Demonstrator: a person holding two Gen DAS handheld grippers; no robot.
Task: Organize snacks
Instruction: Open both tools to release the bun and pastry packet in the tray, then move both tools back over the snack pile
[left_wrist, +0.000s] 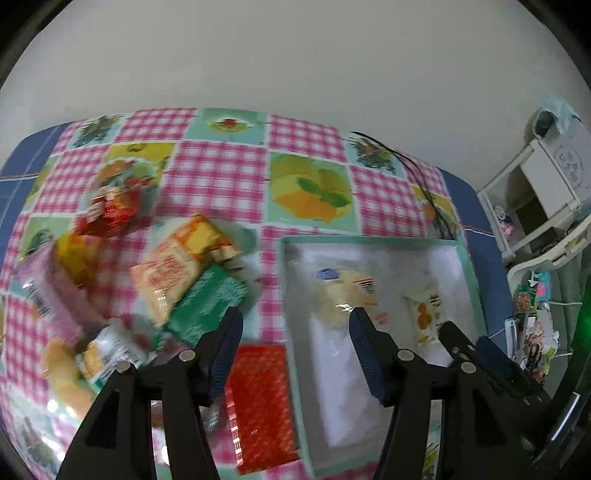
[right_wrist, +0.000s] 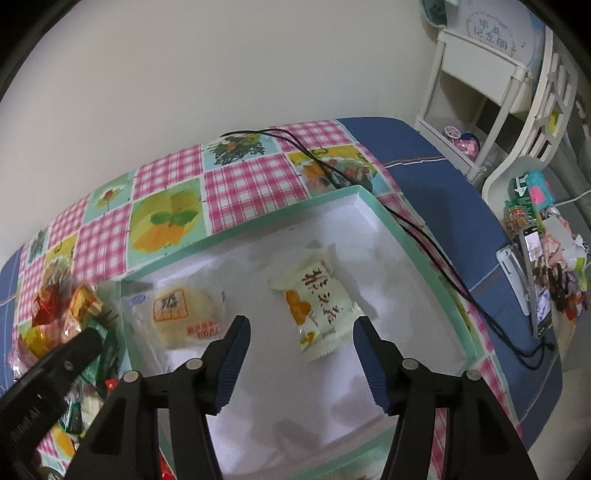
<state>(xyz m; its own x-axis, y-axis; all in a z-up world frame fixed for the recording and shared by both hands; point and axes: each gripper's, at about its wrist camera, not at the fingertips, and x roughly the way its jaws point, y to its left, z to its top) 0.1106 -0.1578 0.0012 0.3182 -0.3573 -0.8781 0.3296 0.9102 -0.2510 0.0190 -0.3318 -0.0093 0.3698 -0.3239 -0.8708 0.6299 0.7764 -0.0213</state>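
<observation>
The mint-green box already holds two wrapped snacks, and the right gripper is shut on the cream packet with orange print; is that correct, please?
Not quite. The mint-green box does hold two wrapped snacks, but the right gripper is open and empty. In the right wrist view the cream packet with orange print lies on the box floor beyond the fingertips, beside the round pastry packet.

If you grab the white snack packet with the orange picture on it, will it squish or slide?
The white snack packet looks like thin crinkly film, so it would probably bend and crumple rather than stay stiff. It lies flat in the box, so it should not roll. Its glossy wrapper might slip on the smooth white floor if pushed.
</observation>
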